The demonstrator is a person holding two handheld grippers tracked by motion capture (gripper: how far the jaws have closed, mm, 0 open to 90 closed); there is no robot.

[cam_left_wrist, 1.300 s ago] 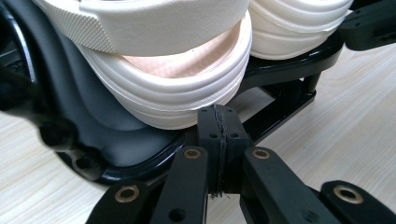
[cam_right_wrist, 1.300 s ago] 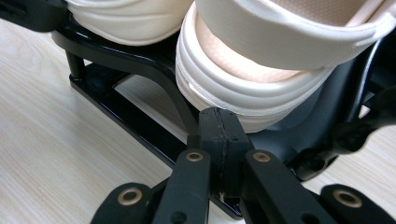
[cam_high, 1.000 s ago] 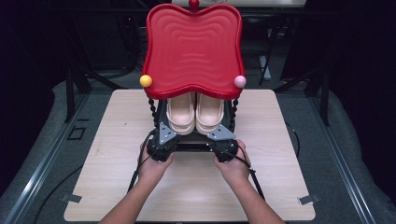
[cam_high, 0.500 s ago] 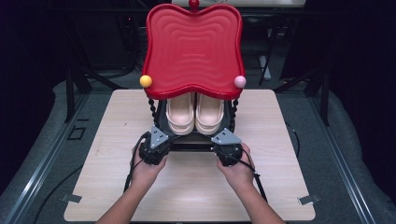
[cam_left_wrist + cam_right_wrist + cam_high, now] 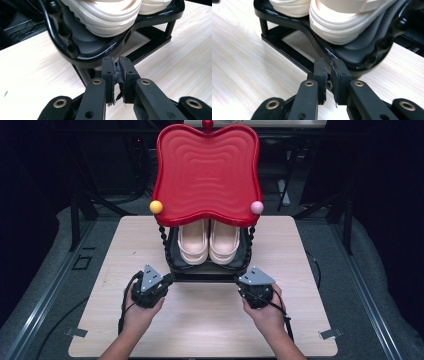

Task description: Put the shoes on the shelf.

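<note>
Shoes (image 5: 208, 241), a cream-coloured pair of thick-soled clogs, sit side by side on the lower black tray (image 5: 176, 260) of a two-tier rack, toes pointing toward the near edge of the pale wooden desk (image 5: 310, 270). The rack stands at the middle of the desk's far half, and its glossy red wavy-edged top tray (image 5: 206, 172) overhangs the pair, so the shoes are reachable only from the front.

Both hands are placed symmetrically off the rack's two front corners. The left tool (image 5: 167, 279) sits just beside the left front corner of the black tray, and the right tool (image 5: 240, 282) just beside the right one. In each gripper view the jaws have just been opening: a narrow gap shows between the worn pads (image 5: 124, 75), nothing lies in it, and the tray's curved lip (image 5: 352, 63) is just ahead, apart from them. Both tools are released, judging by that gap, probably after letting go of the rack.
</note>
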